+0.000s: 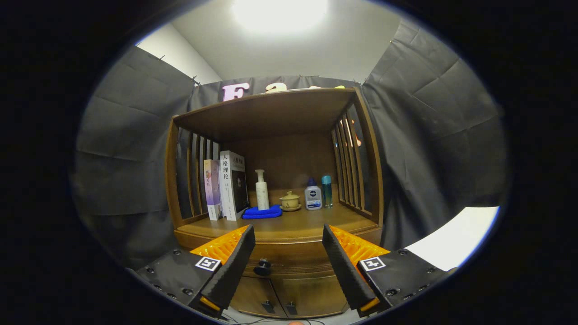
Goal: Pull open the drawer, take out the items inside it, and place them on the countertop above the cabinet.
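Peering past my gripper (289, 246), I find its fingers spread wide apart, holding nothing. Between them and just beyond sits the dark drawer knob (262, 267) on the shut drawer (289, 262); whatever lies inside is hidden. Below, two cabinet doors (289, 295) are partly cut off. On the wooden countertop (289, 223) stand books (226, 187), a white pump bottle (262, 190) on a blue cloth (262, 212), a lidded cup (290, 201) and two small bottles (318, 193). Dark cloth walls the booth.
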`<state>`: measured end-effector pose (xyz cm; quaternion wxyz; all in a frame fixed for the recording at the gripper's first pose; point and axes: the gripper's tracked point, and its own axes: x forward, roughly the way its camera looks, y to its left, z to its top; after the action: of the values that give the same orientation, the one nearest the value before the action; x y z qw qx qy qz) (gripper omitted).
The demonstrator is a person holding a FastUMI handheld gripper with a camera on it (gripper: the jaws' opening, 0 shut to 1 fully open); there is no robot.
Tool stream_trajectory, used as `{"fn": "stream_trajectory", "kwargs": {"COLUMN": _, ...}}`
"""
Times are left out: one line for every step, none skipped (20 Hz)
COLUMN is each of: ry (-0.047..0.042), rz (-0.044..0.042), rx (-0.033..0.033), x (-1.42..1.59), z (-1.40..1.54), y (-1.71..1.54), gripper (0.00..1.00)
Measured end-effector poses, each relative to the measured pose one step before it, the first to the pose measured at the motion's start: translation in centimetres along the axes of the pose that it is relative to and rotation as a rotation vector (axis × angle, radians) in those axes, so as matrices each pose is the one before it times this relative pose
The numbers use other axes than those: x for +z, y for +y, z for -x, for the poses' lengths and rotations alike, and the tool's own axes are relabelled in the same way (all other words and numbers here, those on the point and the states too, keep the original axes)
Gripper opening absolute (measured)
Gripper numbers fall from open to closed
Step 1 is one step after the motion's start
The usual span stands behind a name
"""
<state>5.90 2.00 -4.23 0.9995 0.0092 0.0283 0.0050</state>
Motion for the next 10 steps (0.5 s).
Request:
{"fn": "stream_trajectory", "kwargs": {"ry": 0.00135, "rz": 0.00460, "rx": 0.00104, "x": -0.198, "z": -0.547, "y": 0.095, "gripper": 0.95}}
{"fn": "stream_trajectory", "kwargs": {"ry": 0.00302, "rz": 0.00438, "rx": 0.00282, "x": -0.347, "z": -0.613, "y": 0.201, "gripper": 0.95}}
{"fn": "stream_trajectory", "kwargs": {"ry": 0.00691, "rz": 0.00389, "rx": 0.00428, "x": -0.318, "z": -0.468, "y": 0.242, "gripper": 0.95}}
{"fn": "stream_trajectory", "kwargs": {"ry": 0.00744, "rz": 0.00186, "rx": 0.00314, "x": -0.390, "z": -0.489, "y": 0.158, "gripper": 0.96}}
{"fn": "stream_trajectory", "kwargs": {"ry": 0.00829, "rz": 0.00081, "rx": 0.00501, "x": -0.359, "z": -0.570, "y": 0.258, "gripper": 0.96}}
{"fn": "stream_trajectory", "kwargs": {"ry": 0.00499, "rz": 0.00220, "rx": 0.00398, "x": -0.391, "z": -0.501, "y": 0.205, "gripper": 0.96}}
{"fn": "stream_trajectory", "kwargs": {"ry": 0.00547, "rz": 0.00350, "rx": 0.00250, "x": -0.282, "z": -0.573, "y": 0.190, "gripper": 0.95}}
{"fn": "stream_trajectory", "kwargs": {"ry": 0.00408, "rz": 0.00354, "rx": 0.00235, "x": -0.369, "z": -0.410, "y": 0.127, "gripper": 0.96}}
{"fn": "stream_trajectory", "kwargs": {"ry": 0.00662, "rz": 0.00389, "rx": 0.00351, "x": -0.488, "z": -0.517, "y": 0.164, "gripper": 0.95}}
{"fn": "stream_trajectory", "kwargs": {"ry": 0.00618, "rz": 0.00441, "rx": 0.00255, "x": -0.432, "z": -0.462, "y": 0.115, "gripper": 0.95}}
